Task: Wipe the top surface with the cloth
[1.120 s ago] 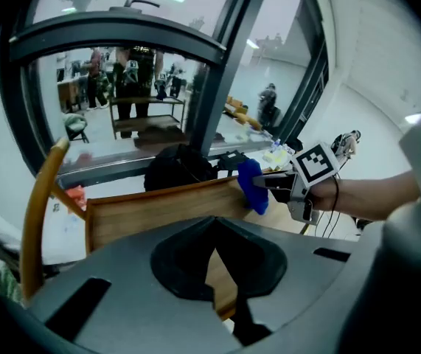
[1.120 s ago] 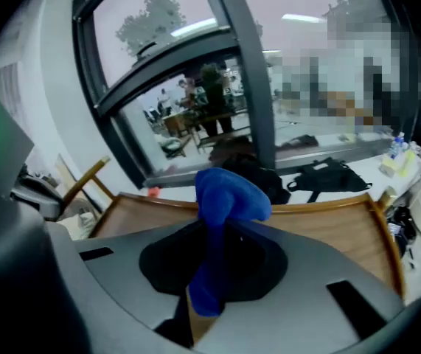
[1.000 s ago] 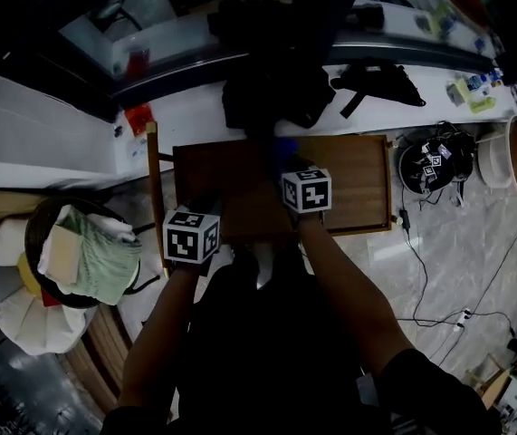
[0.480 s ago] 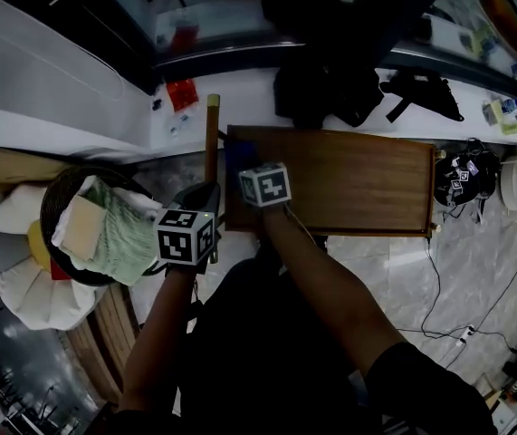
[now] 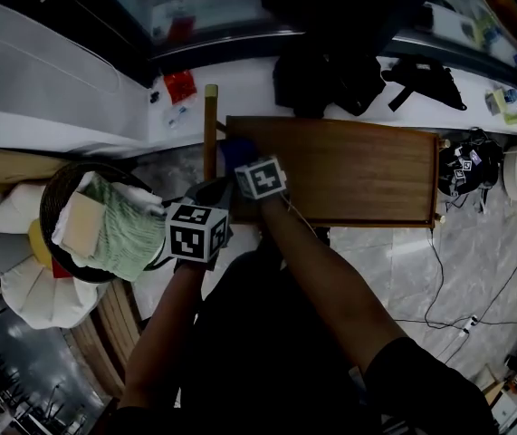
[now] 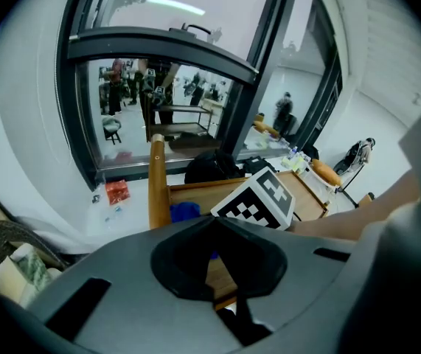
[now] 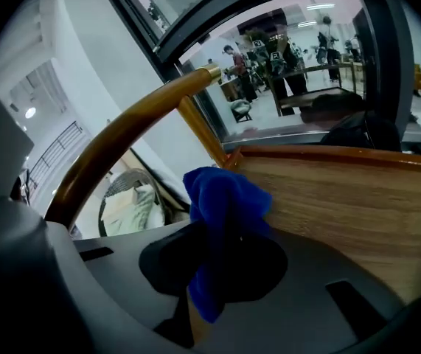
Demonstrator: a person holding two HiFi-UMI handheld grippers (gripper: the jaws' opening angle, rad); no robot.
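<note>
The brown wooden top (image 5: pixel 349 170) lies crosswise ahead of me in the head view. My right gripper (image 5: pixel 242 163) is shut on a blue cloth (image 5: pixel 236 152) at the top's left far corner. In the right gripper view the cloth (image 7: pixel 225 198) bunches up out of the right gripper (image 7: pixel 217 231) over the wood grain (image 7: pixel 343 198). My left gripper (image 5: pixel 211 196) hovers off the top's left front corner, apart from the cloth. In its own view the left gripper (image 6: pixel 214 223) stands shut with nothing in it, and the blue cloth (image 6: pixel 184 212) shows beyond.
A round wooden rail (image 5: pixel 210 134) runs along the top's left end. A dark basket (image 5: pixel 54 188) with a green cloth (image 5: pixel 118 229) sits on the left. Black bags (image 5: pixel 326 75) lie on the white ledge behind. A helmet and cables (image 5: pixel 464 172) are on the floor to the right.
My right gripper has carried the blue cloth from the middle of the wooden top to its left far corner. The left gripper has shifted slightly toward the top's left front corner.
</note>
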